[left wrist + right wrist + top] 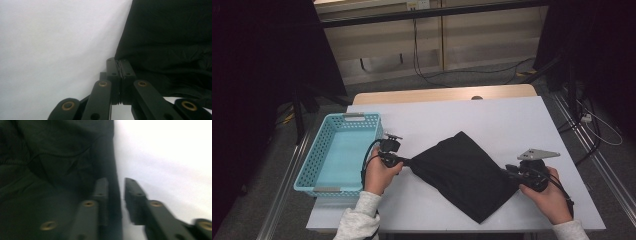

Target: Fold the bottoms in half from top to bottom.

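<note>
A black cloth (462, 170) lies crumpled on the white table (492, 115), between my two hands. My left gripper (407, 161) is at the cloth's left corner. In the left gripper view the cloth (170, 37) spreads to the right, and the left gripper (119, 61) is shut on a thin fold of its edge. My right gripper (508, 170) is at the cloth's right corner. In the blurred right gripper view the right gripper (116, 181) has its jaws apart. The edge of the cloth (50, 157) lies in the gap, against one jaw.
A light blue plastic basket (307, 170) stands at the table's left edge, just beyond my left hand. The wooden table edge (442, 94) runs along the back. Cables lie on the floor (522, 70) beyond and to the right.
</note>
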`<state>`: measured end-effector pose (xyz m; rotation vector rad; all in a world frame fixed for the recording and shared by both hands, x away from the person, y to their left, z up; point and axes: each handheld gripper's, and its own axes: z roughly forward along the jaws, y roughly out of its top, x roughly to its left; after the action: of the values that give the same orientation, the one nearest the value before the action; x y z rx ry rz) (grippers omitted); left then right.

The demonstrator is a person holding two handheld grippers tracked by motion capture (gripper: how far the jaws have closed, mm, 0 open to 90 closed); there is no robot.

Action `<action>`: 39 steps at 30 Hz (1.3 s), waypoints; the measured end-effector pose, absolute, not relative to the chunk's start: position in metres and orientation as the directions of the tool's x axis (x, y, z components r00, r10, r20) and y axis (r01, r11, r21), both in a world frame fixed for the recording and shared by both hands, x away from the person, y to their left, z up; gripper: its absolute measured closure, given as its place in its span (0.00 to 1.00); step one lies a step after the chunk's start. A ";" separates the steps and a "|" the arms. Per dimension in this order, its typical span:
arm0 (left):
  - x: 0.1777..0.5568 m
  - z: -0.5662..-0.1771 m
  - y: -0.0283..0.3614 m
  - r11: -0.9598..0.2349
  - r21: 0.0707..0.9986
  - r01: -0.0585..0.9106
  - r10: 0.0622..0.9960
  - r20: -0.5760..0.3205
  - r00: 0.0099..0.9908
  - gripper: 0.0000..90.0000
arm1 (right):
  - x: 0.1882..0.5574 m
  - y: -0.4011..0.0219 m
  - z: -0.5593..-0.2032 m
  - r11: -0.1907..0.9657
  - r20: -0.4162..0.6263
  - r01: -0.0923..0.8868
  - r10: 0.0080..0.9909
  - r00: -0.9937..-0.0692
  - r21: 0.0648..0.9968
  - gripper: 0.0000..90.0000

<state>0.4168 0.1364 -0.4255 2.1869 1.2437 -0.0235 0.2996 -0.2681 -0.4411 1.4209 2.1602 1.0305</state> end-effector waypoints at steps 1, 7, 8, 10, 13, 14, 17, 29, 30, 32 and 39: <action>0.417 -0.425 0.136 -0.368 0.501 0.783 0.772 -0.304 0.557 0.98 | 0.300 -0.268 -0.441 0.224 0.092 0.631 0.899 -0.428 0.743 0.70; 0.418 -0.423 0.144 -0.347 0.510 0.787 0.779 -0.311 0.545 0.98 | 0.302 -0.265 -0.443 0.212 0.097 0.614 0.897 -0.430 0.760 0.53; 0.418 -0.423 0.145 -0.345 0.510 0.788 0.781 -0.310 0.542 0.98 | 0.303 -0.264 -0.445 0.208 0.106 0.619 0.896 -0.430 0.758 0.51; 0.419 -0.422 0.146 -0.342 0.511 0.789 0.785 -0.307 0.539 0.98 | 0.304 -0.255 -0.450 0.209 0.133 0.638 0.886 -0.445 0.741 0.51; 0.418 -0.423 0.147 -0.344 0.507 0.790 0.784 -0.308 0.539 0.98 | 0.304 -0.250 -0.451 0.228 0.136 0.640 0.874 -0.467 0.734 0.51; 0.418 -0.424 0.147 -0.344 0.506 0.791 0.785 -0.306 0.538 0.98 | 0.304 -0.247 -0.453 0.231 0.137 0.644 0.873 -0.468 0.729 0.50; 0.419 -0.425 0.146 -0.353 0.500 0.791 0.787 -0.299 0.540 0.98 | 0.303 -0.246 -0.455 0.231 0.130 0.655 0.881 -0.454 0.720 0.49; 0.418 -0.425 0.146 -0.358 0.502 0.787 0.787 -0.291 0.544 0.98 | 0.300 -0.239 -0.462 0.228 0.104 0.659 0.900 -0.424 0.717 0.41; 0.418 -0.425 0.146 -0.358 0.500 0.789 0.788 -0.292 0.543 0.98 | 0.300 -0.238 -0.462 0.234 0.096 0.658 0.900 -0.425 0.716 0.41; 0.418 -0.426 0.145 -0.356 0.501 0.789 0.787 -0.294 0.542 0.98 | 0.300 -0.238 -0.462 0.231 0.095 0.658 0.902 -0.421 0.717 0.41; 0.417 -0.426 0.144 -0.361 0.498 0.789 0.786 -0.293 0.545 0.98 | 0.298 -0.234 -0.462 0.239 0.085 0.662 0.905 -0.418 0.711 0.47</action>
<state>0.4175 0.1438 -0.4262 2.1870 1.2643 -0.0062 0.2975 -0.2343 -0.4616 1.4460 2.1736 0.9818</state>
